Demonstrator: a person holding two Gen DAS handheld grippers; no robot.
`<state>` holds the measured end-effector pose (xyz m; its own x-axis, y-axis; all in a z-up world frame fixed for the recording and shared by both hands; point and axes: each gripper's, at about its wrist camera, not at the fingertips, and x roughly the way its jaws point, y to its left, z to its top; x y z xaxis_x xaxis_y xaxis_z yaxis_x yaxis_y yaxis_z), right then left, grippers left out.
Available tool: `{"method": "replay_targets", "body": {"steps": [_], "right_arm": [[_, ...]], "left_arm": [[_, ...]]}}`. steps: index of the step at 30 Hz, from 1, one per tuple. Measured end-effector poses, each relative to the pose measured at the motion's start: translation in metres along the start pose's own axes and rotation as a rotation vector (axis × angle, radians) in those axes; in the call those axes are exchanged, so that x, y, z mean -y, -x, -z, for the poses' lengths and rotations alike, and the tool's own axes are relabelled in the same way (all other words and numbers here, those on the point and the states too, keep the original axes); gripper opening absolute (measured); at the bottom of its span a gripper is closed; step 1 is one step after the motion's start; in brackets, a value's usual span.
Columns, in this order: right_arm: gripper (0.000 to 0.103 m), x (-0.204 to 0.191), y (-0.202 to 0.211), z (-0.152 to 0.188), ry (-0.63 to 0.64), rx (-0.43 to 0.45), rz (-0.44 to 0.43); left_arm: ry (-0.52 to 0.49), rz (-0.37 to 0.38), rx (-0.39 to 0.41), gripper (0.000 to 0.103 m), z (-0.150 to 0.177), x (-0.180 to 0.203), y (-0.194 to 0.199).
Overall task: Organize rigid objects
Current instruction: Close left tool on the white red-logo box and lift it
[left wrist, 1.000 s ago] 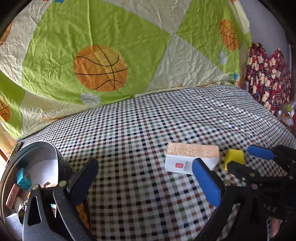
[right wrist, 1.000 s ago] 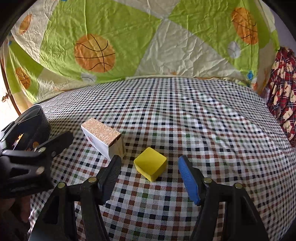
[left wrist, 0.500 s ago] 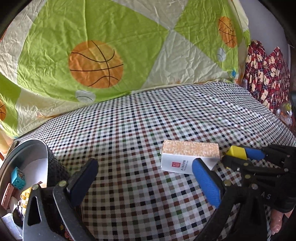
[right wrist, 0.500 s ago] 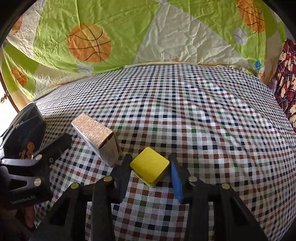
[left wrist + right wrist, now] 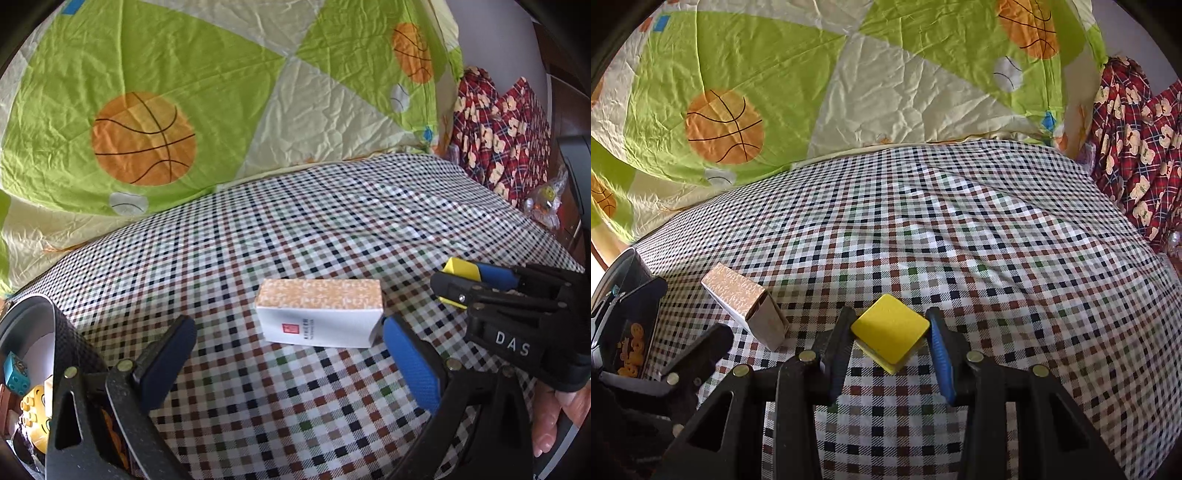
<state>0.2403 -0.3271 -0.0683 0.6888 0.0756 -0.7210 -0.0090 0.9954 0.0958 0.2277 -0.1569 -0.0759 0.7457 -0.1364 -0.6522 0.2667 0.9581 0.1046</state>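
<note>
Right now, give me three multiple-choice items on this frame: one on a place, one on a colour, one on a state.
1. Where is the box?
A. On the checked cloth
B. In the bin
C. In a claw

2. What colour is the block?
A. Red
B. Yellow
C. Green

3. How is the left claw?
A. Shut on the box
B. Shut on nothing
C. Open

Answers: 1 A, the box lies flat on the cloth, apart from the bin. 2 B, its top and sides are yellow. 3 C, its fingers stand wide apart with nothing between them, while the right claw grips the block.
</note>
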Motion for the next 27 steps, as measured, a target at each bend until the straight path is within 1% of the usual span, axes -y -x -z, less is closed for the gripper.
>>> {"method": "replay_targets", "body": {"steps": [3,5,7,9,10,12,14,15,18,20,21,22,23,24,27], "right_arm": [[0.042,0.000,0.002,0.000,-0.002,0.008,0.011],[0.042,0.001,0.002,0.000,-0.003,0.009,0.012],[0.042,0.000,0.002,0.000,0.002,0.010,0.015],[0.042,-0.002,0.003,0.000,0.009,0.013,0.020],[0.042,-0.002,0.003,0.000,0.013,0.015,0.023],[0.042,-0.003,0.004,0.000,0.019,0.020,0.030],[0.042,-0.004,0.005,0.001,0.020,0.027,0.034],[0.042,-0.004,0.006,0.001,0.020,0.030,0.033],[0.042,-0.005,0.006,0.001,0.021,0.029,0.038],[0.042,-0.005,0.005,0.001,0.023,0.027,0.040],[0.042,-0.005,0.006,0.000,0.022,0.028,0.041],[0.042,-0.005,0.006,0.000,0.021,0.030,0.040],[0.042,-0.004,0.007,0.001,0.017,0.033,0.032],[0.042,-0.002,0.007,0.001,0.009,0.036,0.026],[0.042,0.002,0.007,0.001,0.005,0.029,0.038]], "left_arm": [[-0.019,0.004,-0.020,0.102,-0.002,0.006,-0.006],[-0.025,-0.006,-0.045,0.101,-0.004,0.008,-0.013],[-0.006,0.002,-0.060,0.092,-0.005,0.007,-0.020],[-0.004,0.031,-0.088,0.070,-0.006,0.007,-0.026],[-0.007,0.034,-0.101,0.065,-0.005,0.008,-0.028],[-0.007,0.040,-0.111,0.036,-0.005,0.008,-0.030],[0.004,0.055,-0.115,0.022,-0.005,0.007,-0.031],[0.013,0.061,-0.116,0.021,-0.004,0.005,-0.031],[0.040,0.075,-0.109,0.021,-0.003,-0.001,-0.029],[0.049,0.061,-0.105,0.024,-0.003,-0.002,-0.028],[0.050,0.059,-0.101,0.038,-0.003,-0.003,-0.027],[0.052,0.044,-0.095,0.049,-0.003,-0.003,-0.025],[0.054,0.020,-0.083,0.071,-0.003,-0.003,-0.023],[0.055,0.003,-0.066,0.083,-0.003,-0.003,-0.020],[0.047,0.003,-0.030,0.091,-0.006,0.001,-0.014]]}}
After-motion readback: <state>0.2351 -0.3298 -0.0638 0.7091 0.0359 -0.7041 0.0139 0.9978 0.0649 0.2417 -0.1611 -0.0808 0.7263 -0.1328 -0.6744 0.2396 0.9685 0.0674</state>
